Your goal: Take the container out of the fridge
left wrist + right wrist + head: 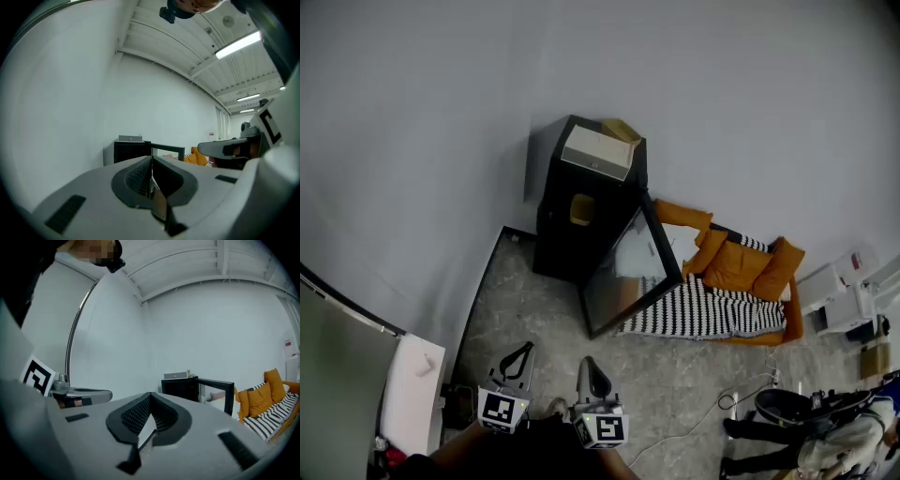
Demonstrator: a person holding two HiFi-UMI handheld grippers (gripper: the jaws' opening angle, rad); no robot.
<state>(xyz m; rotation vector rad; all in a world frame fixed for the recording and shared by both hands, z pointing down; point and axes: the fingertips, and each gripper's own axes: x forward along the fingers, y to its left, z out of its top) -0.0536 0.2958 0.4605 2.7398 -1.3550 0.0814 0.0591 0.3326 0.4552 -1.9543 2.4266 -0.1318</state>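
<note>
Hovering at bottom centre: left gripper [521,352] and right gripper [589,367], jaws together on nothing; above, black fridge [555,230], door [633,267] open, yellowish container [579,208] inside.

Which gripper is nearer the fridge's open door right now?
Right, by a little. The right gripper is almost in line with the near corner of the open door; the left gripper is beside it, further left. Both are well short of the fridge.
</note>
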